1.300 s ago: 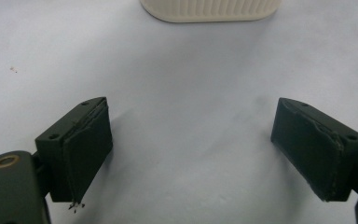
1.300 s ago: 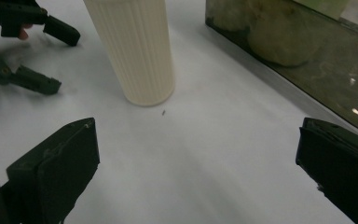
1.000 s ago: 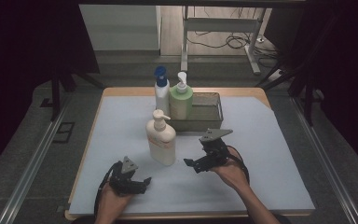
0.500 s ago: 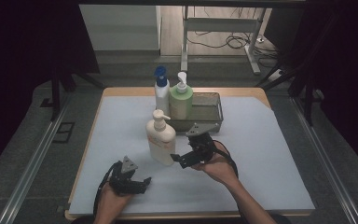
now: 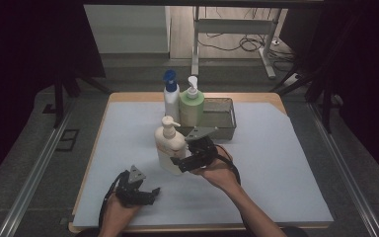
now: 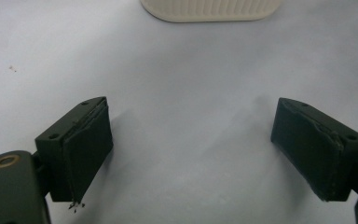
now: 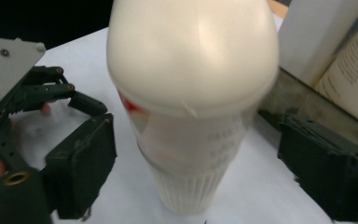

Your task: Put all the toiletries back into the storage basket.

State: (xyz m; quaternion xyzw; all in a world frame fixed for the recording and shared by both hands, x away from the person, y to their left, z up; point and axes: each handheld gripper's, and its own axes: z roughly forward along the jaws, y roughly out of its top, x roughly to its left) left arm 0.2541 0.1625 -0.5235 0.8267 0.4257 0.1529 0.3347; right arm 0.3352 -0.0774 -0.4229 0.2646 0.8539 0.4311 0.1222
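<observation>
Cream pump bottle [image 7: 193, 107]: smooth plastic, semi-gloss, ribbed at base, printed label. Green bottle [image 5: 191, 107] & white bottle w/ blue pump [image 5: 170, 98]: plastic, slight sheen. Basket [image 5: 223, 129]: grey metal mesh, matt. Table cover [image 5: 276, 163]: pale, matt, smooth, paper or cloth, can't tell. Table edge [image 5: 143, 97]: wood. Right gripper [image 7: 196, 186] pads [image 7: 84, 163]: matt black, rubbery, chipped edges; left gripper [image 6: 191, 154] same.

Cream pump bottle [image 5: 170, 147] stands upright on the sheet, mid-table.
</observation>
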